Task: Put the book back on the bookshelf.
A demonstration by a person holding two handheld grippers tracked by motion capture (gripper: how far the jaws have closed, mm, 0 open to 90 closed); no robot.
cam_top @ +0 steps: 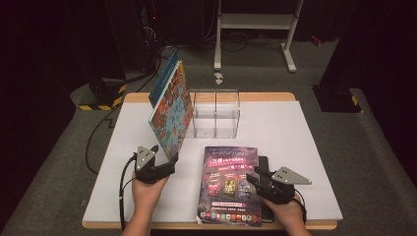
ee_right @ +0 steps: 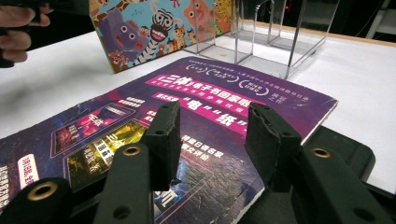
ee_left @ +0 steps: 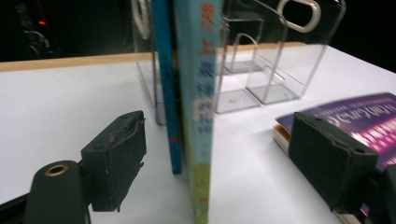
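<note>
1. Two books stand upright together near the back-left part of the table (cam_top: 295, 147): a picture book (cam_top: 171, 110) with cartoon animals on its cover, and a thin blue book (cam_top: 162, 78) right behind it. They lean slightly and sit just left of the clear organizer (cam_top: 216, 114).
2. The left gripper (cam_top: 164, 164) is right at the bottom front corner of those books. In the left gripper view the two spines run straight up between the jaws, but both pads stand clear of them with table showing on each side, so the jaws are wide and not pinching anything.
3. The organizer is a see-through box with dividers, near the middle of the back edge, and its compartments look empty.
4. A purple book (cam_top: 231, 184) lies flat at the front edge, a bit right of centre, on top of something black (cam_top: 264, 164) that peeks out along its right side.
5. The right gripper (cam_top: 258, 179) is over the purple book's right edge. In the right gripper view its jaws are partly apart and hang above the cover. Can't tell if the tips actually touch it.
</note>
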